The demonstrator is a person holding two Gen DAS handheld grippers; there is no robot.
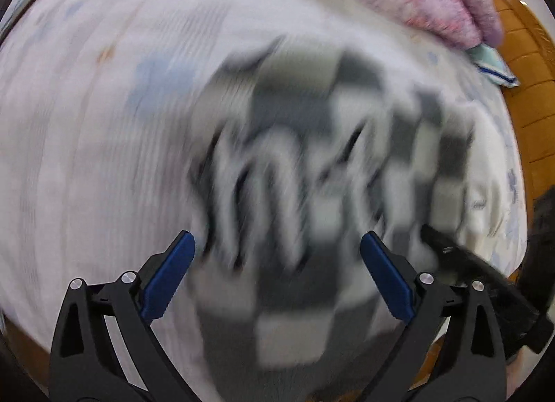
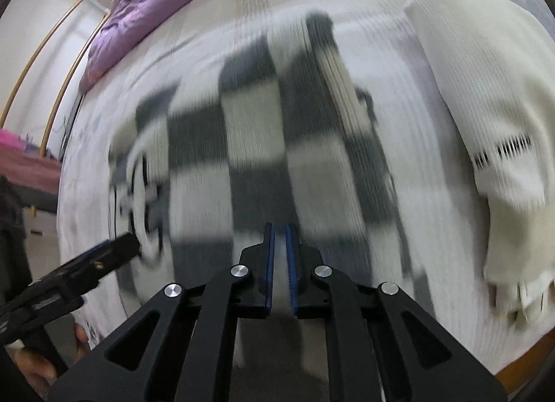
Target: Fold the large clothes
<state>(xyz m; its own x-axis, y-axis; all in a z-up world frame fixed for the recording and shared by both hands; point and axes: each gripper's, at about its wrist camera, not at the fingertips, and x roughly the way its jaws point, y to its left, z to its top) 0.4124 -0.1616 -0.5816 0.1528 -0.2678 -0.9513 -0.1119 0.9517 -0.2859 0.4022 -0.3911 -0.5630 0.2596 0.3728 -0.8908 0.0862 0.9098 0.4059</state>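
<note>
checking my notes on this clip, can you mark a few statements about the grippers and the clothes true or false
1. The left gripper has its fingers spread wide apart. True.
2. The right gripper is wide open. False: its fingers are nearly together, with pale cloth between them, apparently from the checkered garment.
3. The checkered garment is grey and white. True.
4. The cream sweater lies on top of the checkered garment. False: it lies beside it on the bed sheet, on the right in the right wrist view.
5. A purple quilt is bunched at the far side of the bed. True.
</note>
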